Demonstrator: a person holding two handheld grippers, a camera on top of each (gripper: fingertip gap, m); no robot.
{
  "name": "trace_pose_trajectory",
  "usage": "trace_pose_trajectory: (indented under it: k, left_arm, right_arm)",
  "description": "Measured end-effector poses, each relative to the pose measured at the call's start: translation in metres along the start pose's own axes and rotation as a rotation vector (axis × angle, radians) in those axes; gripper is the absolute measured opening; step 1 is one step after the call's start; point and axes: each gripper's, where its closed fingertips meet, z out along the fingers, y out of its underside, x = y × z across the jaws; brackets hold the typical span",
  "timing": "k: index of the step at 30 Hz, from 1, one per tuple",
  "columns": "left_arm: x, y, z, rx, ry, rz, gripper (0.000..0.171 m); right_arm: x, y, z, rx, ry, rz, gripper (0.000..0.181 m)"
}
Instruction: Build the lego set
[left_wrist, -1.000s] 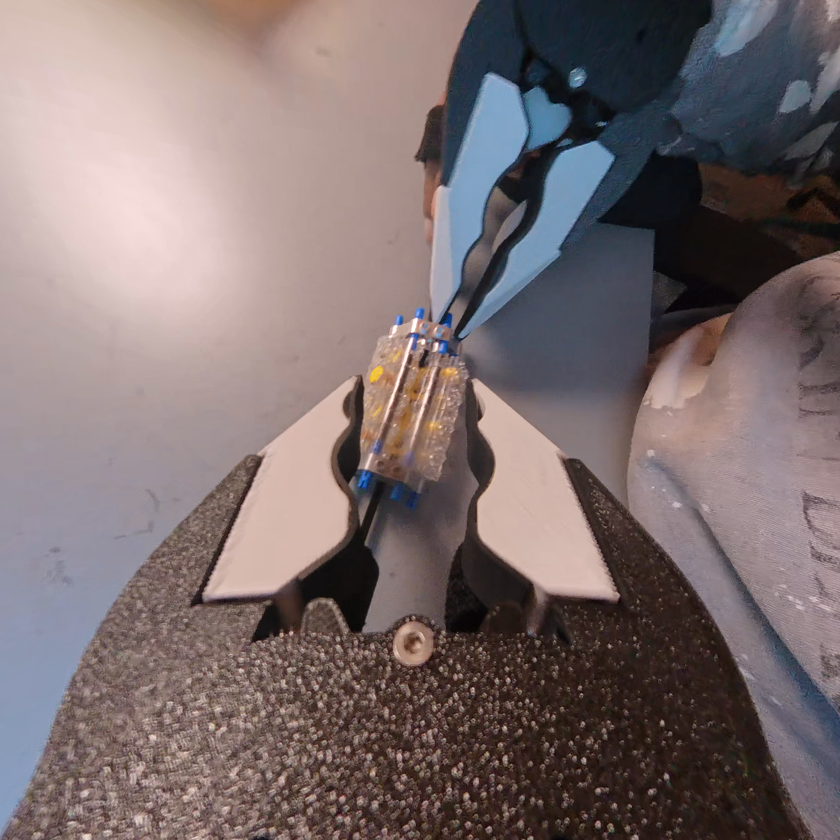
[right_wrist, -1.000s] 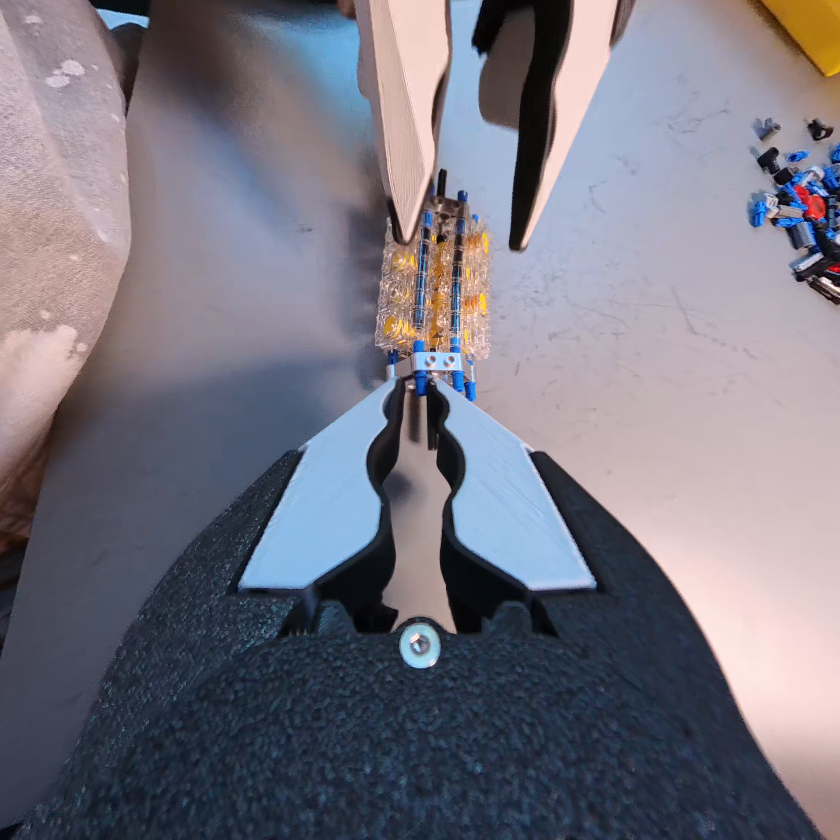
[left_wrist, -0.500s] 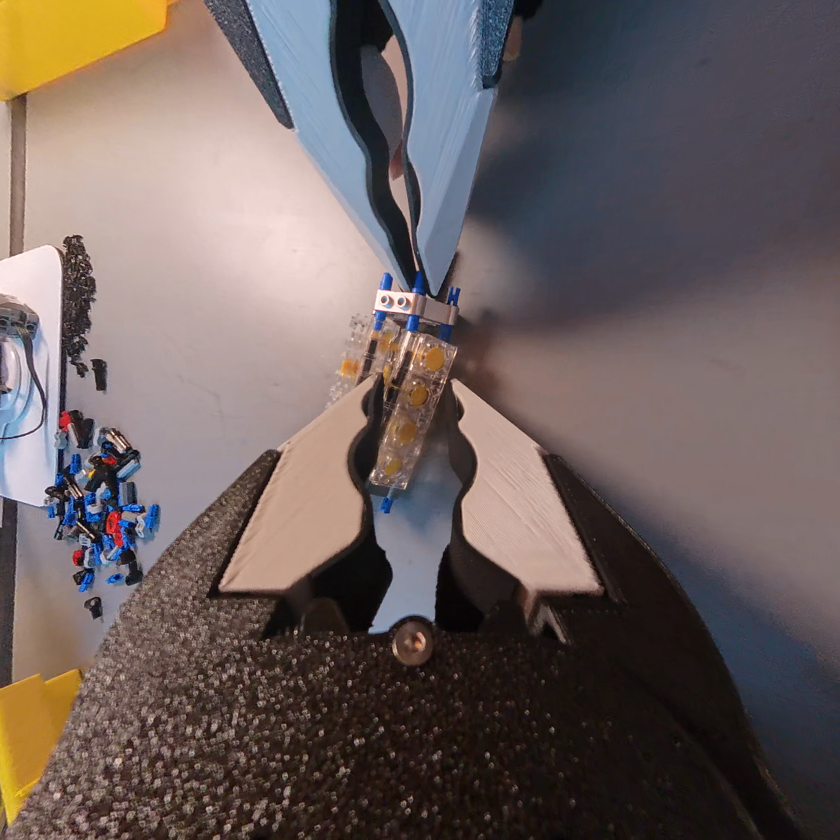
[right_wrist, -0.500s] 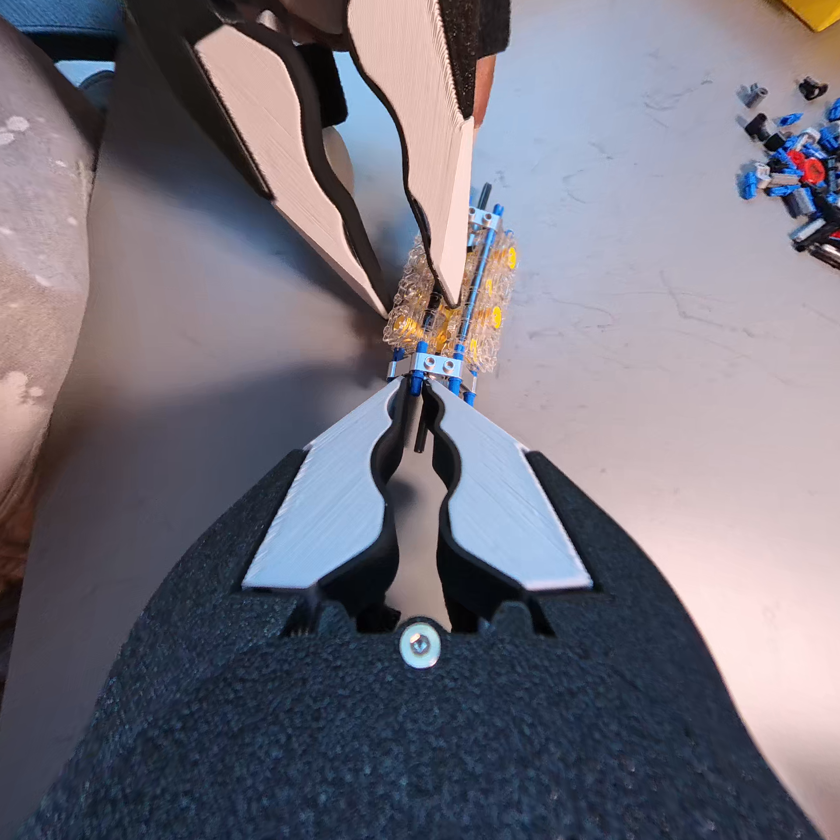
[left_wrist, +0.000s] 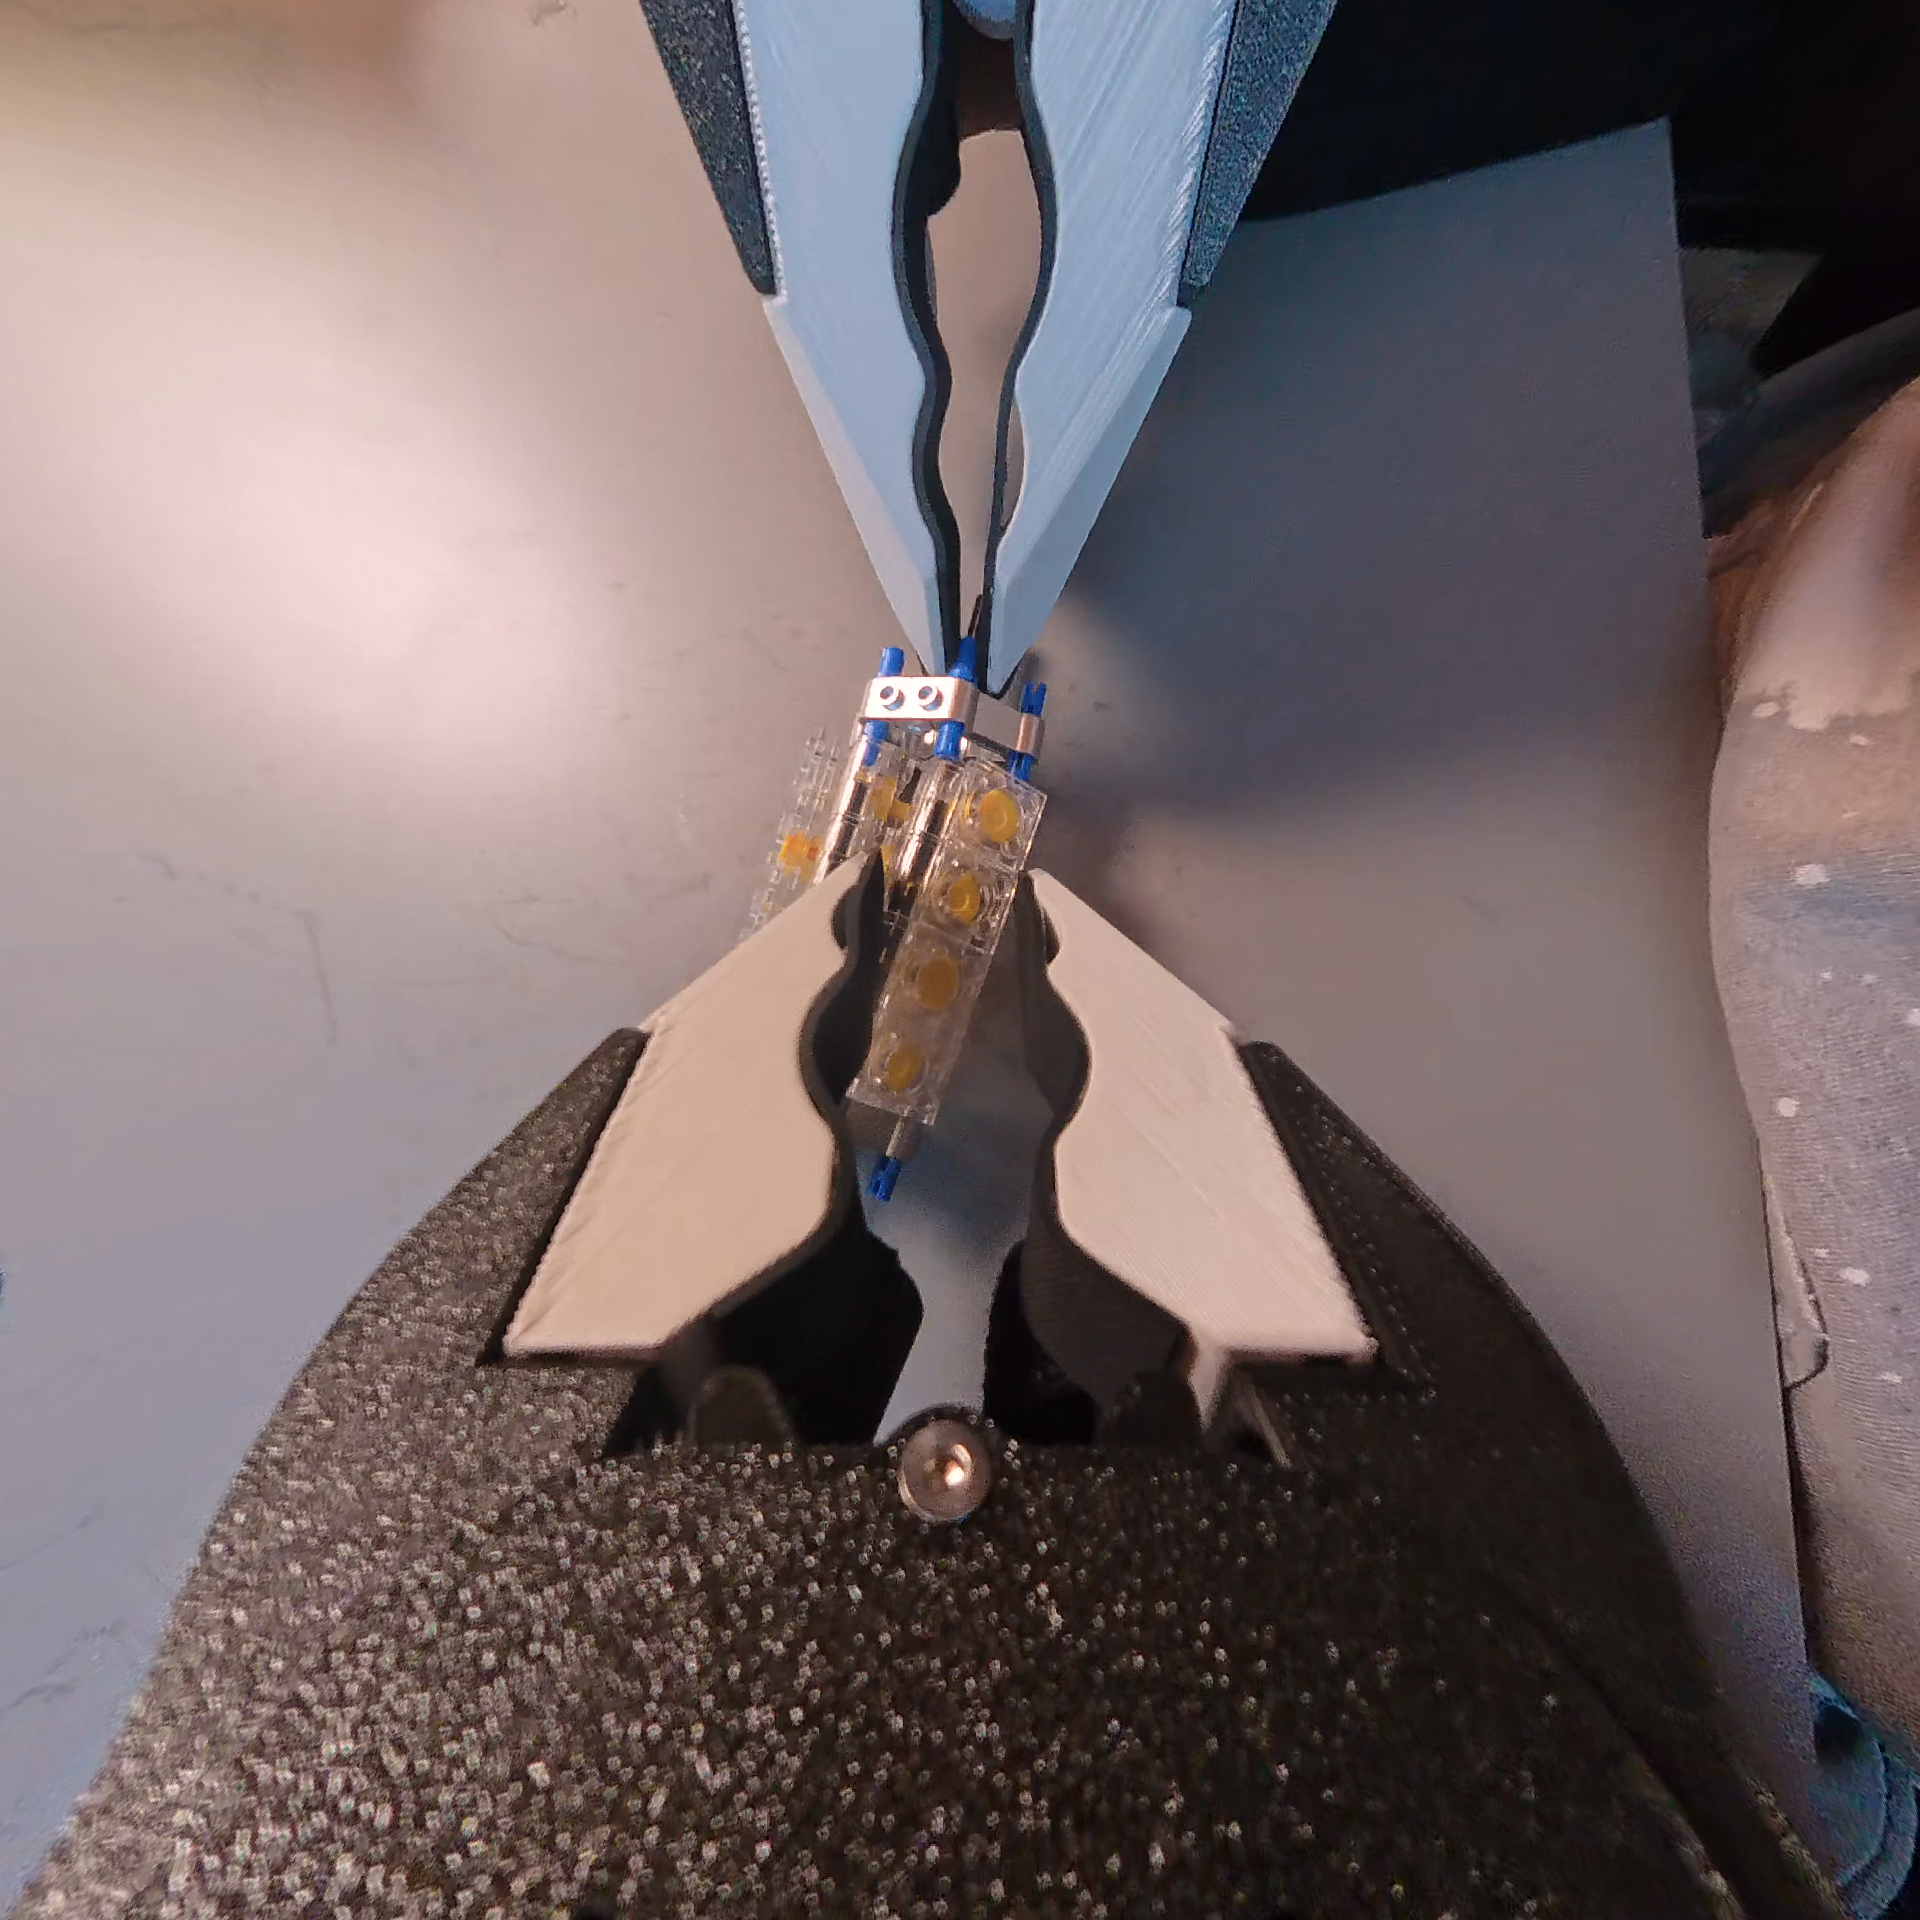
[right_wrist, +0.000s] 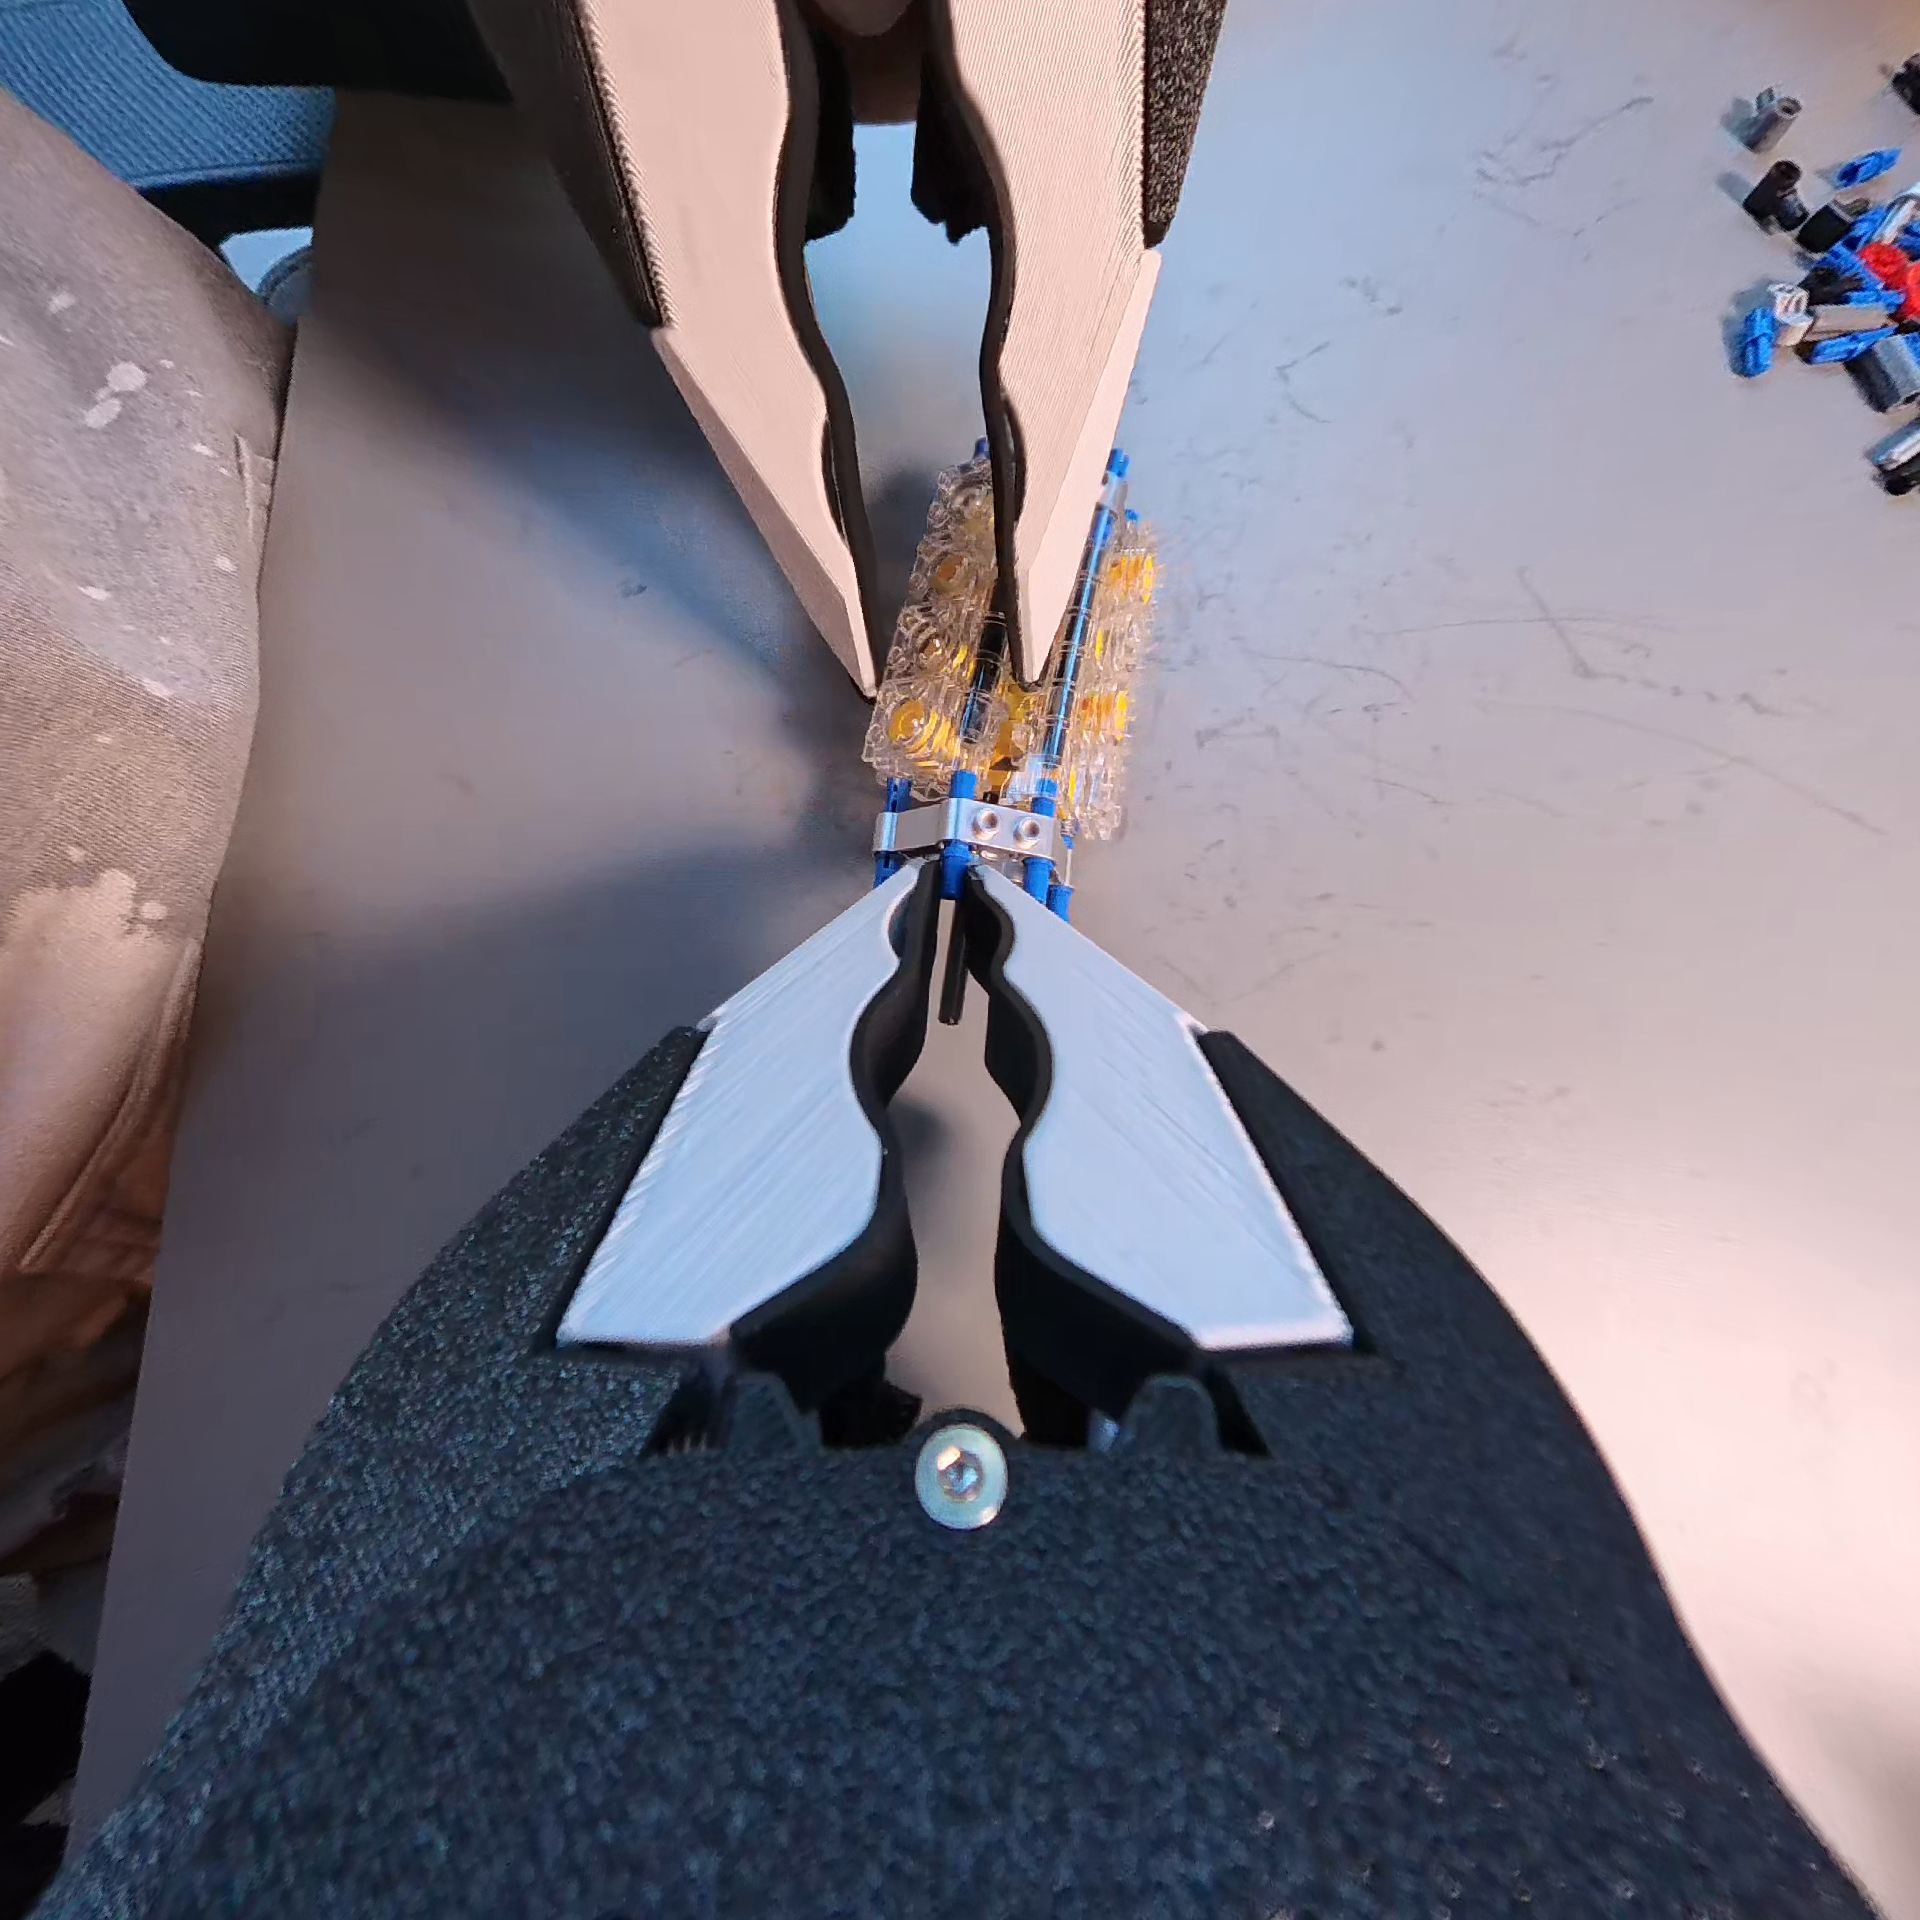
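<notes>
Left gripper (left_wrist: 951, 883) grips the clear brick model (left_wrist: 935, 935) above the table (left_wrist: 312, 520); right gripper (right_wrist: 943, 883), nearly closed, pinches its black axle (right_wrist: 951, 966); loose pieces (right_wrist: 1829, 260) lie well apart, nothing between.

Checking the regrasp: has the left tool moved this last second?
Yes: against the loose parts, the left tool slid along the clear assembly toward the right tool.

In the right wrist view, the bare table (right_wrist: 1455, 935) at centre right gives free passage. A pile of small parts (right_wrist: 1839, 270) blocks the upper right corner. A person's clothed leg (right_wrist: 114, 623) borders the left edge. The opposing tongs (right_wrist: 935, 686) close off the upper centre.
</notes>
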Motion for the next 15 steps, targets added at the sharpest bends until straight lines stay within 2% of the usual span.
trace_pose_trajectory:
  k: [7, 15]
  left_arm:
    - [-0.0035, -0.0044, -0.0029, 0.085, 0.093, -0.078, 0.022]
    - [-0.0054, -0.0048, -0.0047, 0.104, 0.130, -0.107, 0.022]
  right_arm:
    - [0.0018, -0.0008, -0.0006, -0.008, -0.043, 0.011, 0.002]
    - [0.0069, -0.0033, 0.0015, -0.036, -0.022, 0.089, 0.002]
